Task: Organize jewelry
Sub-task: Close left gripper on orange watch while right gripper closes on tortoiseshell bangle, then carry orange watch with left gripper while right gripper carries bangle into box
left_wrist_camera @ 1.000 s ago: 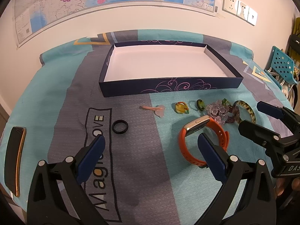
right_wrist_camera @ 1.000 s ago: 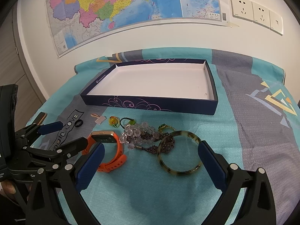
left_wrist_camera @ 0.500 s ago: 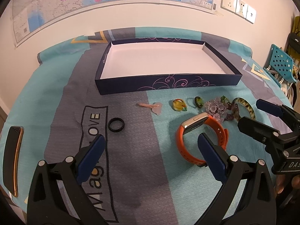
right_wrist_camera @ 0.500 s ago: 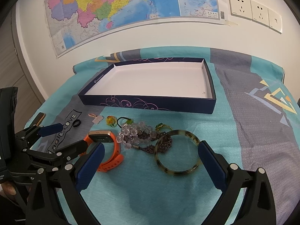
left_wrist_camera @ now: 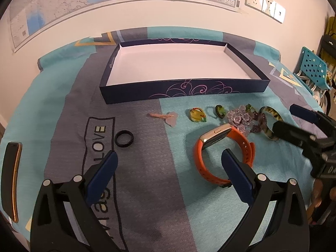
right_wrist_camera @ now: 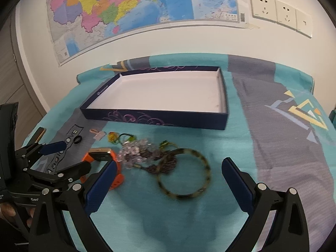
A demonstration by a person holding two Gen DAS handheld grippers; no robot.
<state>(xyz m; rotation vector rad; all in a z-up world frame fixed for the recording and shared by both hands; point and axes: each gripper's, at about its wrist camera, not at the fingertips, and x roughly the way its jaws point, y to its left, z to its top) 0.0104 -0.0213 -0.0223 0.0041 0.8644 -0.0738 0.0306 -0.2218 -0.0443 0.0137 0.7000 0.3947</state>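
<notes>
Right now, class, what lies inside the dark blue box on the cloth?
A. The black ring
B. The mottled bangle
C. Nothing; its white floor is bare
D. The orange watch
C: the dark blue box shows only its bare white floor, while the orange watch, black ring and mottled bangle all lie on the cloth in front of it.

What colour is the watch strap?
Orange, on the watch with a gold-edged case; clearest in the left wrist view.
</notes>
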